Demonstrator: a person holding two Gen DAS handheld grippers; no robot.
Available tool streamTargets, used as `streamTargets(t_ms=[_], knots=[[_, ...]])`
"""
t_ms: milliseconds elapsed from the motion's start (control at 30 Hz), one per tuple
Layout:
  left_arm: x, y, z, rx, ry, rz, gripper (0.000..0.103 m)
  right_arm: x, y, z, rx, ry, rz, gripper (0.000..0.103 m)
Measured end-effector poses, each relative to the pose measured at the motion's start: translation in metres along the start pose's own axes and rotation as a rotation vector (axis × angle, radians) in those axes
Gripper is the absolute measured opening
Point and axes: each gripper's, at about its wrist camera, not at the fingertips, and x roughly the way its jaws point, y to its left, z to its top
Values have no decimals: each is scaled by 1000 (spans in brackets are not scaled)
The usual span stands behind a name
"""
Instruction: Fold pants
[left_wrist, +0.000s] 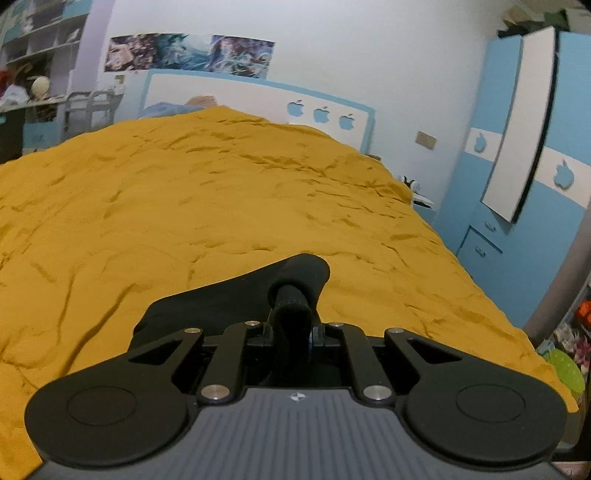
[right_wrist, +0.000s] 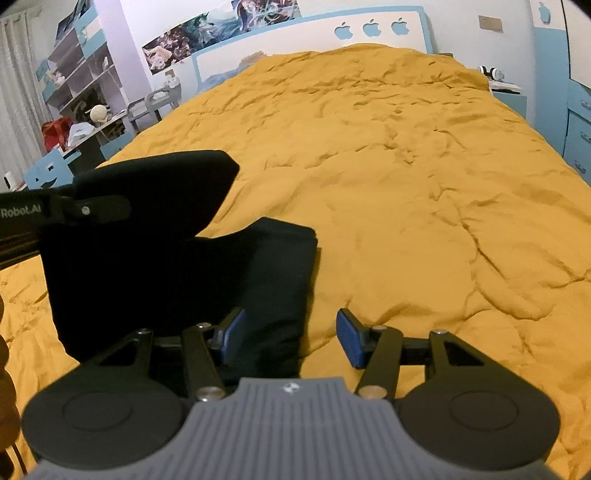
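Observation:
The black pants (right_wrist: 266, 280) lie partly folded on the yellow bedcover (right_wrist: 406, 184), near its front left. My left gripper (left_wrist: 291, 321) is shut on a bunched edge of the pants (left_wrist: 221, 302). In the right wrist view the left gripper (right_wrist: 118, 208) comes in from the left, holding a flap of the pants lifted above the rest. My right gripper (right_wrist: 291, 334) is open, low over the right edge of the pants. Its left blue pad (right_wrist: 232, 332) is above the cloth and its right one above the bedcover, and neither grips anything.
The bed's white and blue headboard (right_wrist: 369, 29) stands at the far end. A shelf unit and cluttered desk (right_wrist: 81, 110) are on the left. A blue wardrobe (left_wrist: 524, 166) and a bedside stand (right_wrist: 506, 88) are on the right. Wrinkled yellow cover stretches ahead and to the right.

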Motion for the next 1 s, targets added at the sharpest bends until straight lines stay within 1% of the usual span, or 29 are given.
streamTargets(t_ms=[200, 333, 433, 467, 500, 533, 567, 633, 667, 733, 767, 833, 900, 933, 967, 1000], knots=[[9, -27, -8, 83, 23, -6, 12, -10, -20, 4, 45, -19, -31, 51], [26, -40, -26, 145, 117, 10, 12, -15, -31, 7, 71, -29, -48, 51], [39, -51, -46, 207, 160, 23, 14, -16, -35, 8, 77, -29, -54, 51], [46, -54, -53, 232, 188, 27, 15, -16, -36, 7, 78, -29, -55, 51], [50, -57, -59, 248, 226, 26, 21, -16, -36, 7, 78, -27, -55, 51], [55, -57, -64, 249, 281, 20, 29, -15, -36, 7, 78, -23, -54, 51], [53, -54, -66, 242, 292, -1, 31, -15, -38, 7, 80, -20, -55, 51], [38, -49, -63, 236, 278, -52, 38, -14, -42, 6, 95, -14, -53, 51], [29, -44, -60, 230, 286, -83, 40, -13, -44, 7, 109, -12, -48, 51], [1, -29, -55, 204, 289, -168, 43, -12, -49, 8, 144, -12, -25, 51], [-16, -18, -53, 189, 268, -185, 44, -12, -52, 9, 164, -13, -6, 51], [-41, 4, -47, 159, 220, -163, 54, -12, -54, 10, 196, -19, 43, 51], [-52, 34, -42, 107, 169, -93, 57, -10, -51, 10, 213, -21, 96, 52], [-51, 51, -38, 78, 150, -44, 57, -9, -48, 10, 218, -15, 127, 52], [-48, 69, -36, 48, 145, 4, 57, -6, -45, 9, 226, -5, 158, 52], [-42, 83, -35, 22, 158, 42, 57, -3, -42, 8, 238, 10, 193, 52]])
